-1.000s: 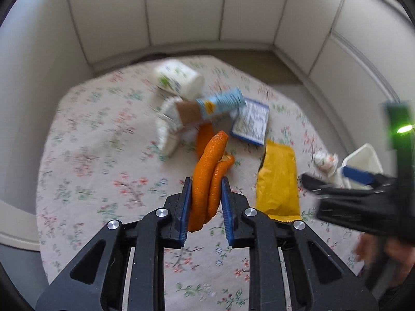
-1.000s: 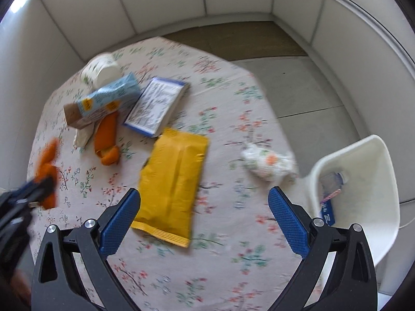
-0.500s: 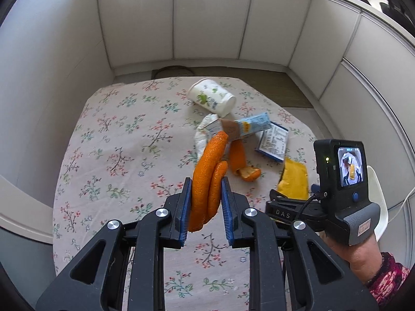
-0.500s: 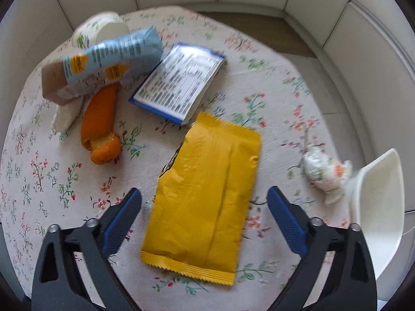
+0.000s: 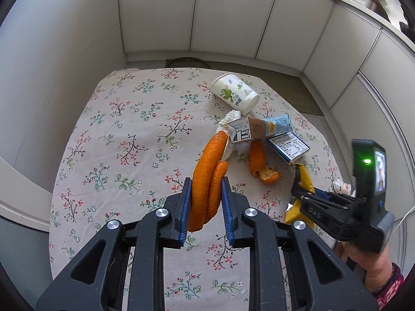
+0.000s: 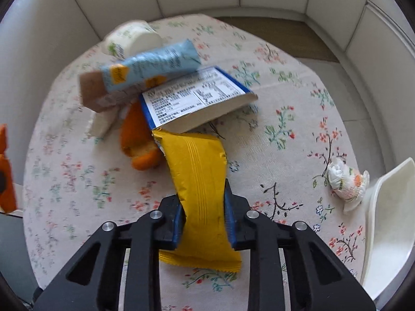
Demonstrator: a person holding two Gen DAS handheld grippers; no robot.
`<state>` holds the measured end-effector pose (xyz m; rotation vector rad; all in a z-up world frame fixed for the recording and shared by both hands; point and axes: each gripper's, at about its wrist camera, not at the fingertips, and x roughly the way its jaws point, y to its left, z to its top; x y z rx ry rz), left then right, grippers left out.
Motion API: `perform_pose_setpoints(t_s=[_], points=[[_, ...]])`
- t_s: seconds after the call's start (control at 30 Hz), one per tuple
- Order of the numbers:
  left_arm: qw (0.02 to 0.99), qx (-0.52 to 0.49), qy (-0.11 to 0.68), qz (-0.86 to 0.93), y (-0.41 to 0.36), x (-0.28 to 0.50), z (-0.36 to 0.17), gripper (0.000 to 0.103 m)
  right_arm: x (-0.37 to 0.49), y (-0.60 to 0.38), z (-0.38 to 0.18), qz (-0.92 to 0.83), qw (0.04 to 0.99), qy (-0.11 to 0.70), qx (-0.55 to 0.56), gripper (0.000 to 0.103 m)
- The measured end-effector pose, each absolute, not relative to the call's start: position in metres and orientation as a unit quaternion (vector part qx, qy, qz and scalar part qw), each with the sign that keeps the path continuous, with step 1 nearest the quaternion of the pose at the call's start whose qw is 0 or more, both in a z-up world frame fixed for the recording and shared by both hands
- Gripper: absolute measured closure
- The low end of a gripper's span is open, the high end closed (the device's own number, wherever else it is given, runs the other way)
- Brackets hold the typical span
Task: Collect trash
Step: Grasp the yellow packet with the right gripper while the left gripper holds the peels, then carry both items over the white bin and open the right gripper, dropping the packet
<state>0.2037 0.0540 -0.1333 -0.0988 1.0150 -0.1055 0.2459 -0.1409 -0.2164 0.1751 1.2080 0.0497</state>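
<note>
Collecting trash from a floral tablecloth (image 5: 124,134). The left gripper (image 5: 206,202) is clamped on an orange peel strip (image 5: 205,178); the right gripper (image 6: 202,204) is clamped on a yellow wrapper (image 6: 199,181), lifted near the table's right edge beside the white bin (image 6: 389,220). Risks: the limp wrapper may slip from its narrow pinch, or its raised end may snag the blue-edged packet (image 6: 194,96) and drag neighbouring litter along.
</note>
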Motion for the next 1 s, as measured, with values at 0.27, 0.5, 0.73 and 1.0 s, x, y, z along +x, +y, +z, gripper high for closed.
perform_pose_setpoints(t_s=[0.27, 0.5, 0.73, 1.0], points=[[0.879, -0.067, 0.469, -0.050, 0.058, 0.202, -0.123, 0.082, 0.229, -0.141, -0.170, 0.068, 0.847, 0.517, 0.106, 0.078], [0.890, -0.079, 0.446, -0.056, 0.054, 0.197, -0.105, 0.082, 0.215, -0.147, -0.136, 0.081, 0.876, 0.464, 0.105, 0.078], [0.904, -0.085, 0.413, -0.070, 0.042, 0.189, -0.085, 0.082, 0.199, -0.160, -0.108, 0.066, 0.905, 0.409, 0.093, 0.078], [0.915, -0.087, 0.385, -0.088, 0.026, 0.182, -0.072, 0.082, 0.180, -0.190, -0.083, 0.019, 0.932, 0.354, 0.070, 0.078]])
